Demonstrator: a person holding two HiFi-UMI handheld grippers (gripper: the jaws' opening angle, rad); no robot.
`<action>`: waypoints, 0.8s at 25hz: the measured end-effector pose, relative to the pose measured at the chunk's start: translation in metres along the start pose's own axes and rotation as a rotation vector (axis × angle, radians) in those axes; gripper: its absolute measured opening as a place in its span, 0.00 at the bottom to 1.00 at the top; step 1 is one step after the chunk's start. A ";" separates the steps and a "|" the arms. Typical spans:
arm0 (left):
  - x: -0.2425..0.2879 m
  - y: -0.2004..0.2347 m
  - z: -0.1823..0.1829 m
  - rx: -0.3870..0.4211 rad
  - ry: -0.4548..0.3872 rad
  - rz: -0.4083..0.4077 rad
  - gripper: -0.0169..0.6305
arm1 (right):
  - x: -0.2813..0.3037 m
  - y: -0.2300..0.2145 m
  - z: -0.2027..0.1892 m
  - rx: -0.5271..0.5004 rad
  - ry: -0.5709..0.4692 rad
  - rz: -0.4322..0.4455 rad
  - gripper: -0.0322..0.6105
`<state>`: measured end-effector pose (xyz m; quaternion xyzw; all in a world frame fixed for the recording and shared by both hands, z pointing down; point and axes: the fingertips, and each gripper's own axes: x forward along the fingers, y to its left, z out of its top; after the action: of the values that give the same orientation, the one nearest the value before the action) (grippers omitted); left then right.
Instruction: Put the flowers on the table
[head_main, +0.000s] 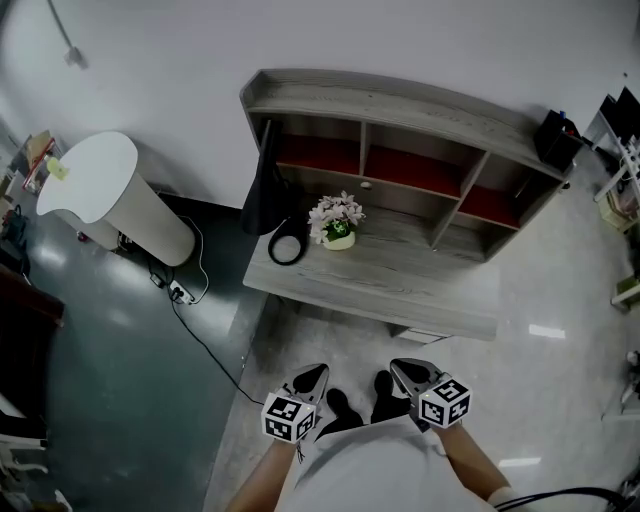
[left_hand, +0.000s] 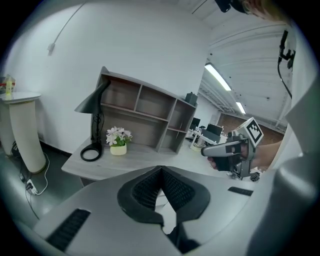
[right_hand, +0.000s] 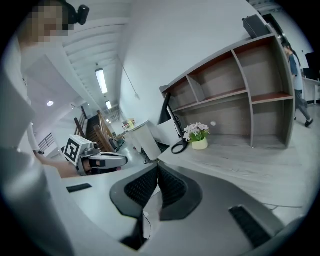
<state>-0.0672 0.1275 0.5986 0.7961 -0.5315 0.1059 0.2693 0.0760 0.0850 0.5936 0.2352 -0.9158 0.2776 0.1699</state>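
Flowers (head_main: 337, 220): upright on desk (head_main: 400, 285), mid-frame, well above both tongs. Left gripper (head_main: 314, 378) slightly nearer than right gripper (head_main: 400, 368); both pressed together, empty.

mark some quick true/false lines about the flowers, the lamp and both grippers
1. The flower pot stands on the grey desk. True.
2. The left gripper holds the flower pot. False: its jaws are together on nothing, well short of the desk.
3. The black lamp stands next to the flower pot, on the same desk. True.
4. The right gripper has its jaws wide apart. False: they are together and empty.
5. The flower pot sits inside a shelf compartment. False: it stands on the open desk top, in front of the shelves.
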 end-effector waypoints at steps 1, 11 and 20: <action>-0.002 -0.002 -0.002 -0.006 0.002 0.002 0.04 | -0.003 -0.002 0.002 0.001 -0.004 0.006 0.08; 0.000 -0.021 -0.002 -0.057 -0.025 0.059 0.04 | -0.023 -0.031 0.024 -0.017 -0.029 0.053 0.08; 0.016 -0.014 0.016 -0.019 -0.038 0.093 0.04 | -0.023 -0.050 0.026 -0.036 -0.016 0.045 0.08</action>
<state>-0.0500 0.1100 0.5878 0.7698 -0.5739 0.0980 0.2616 0.1165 0.0408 0.5845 0.2138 -0.9270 0.2630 0.1603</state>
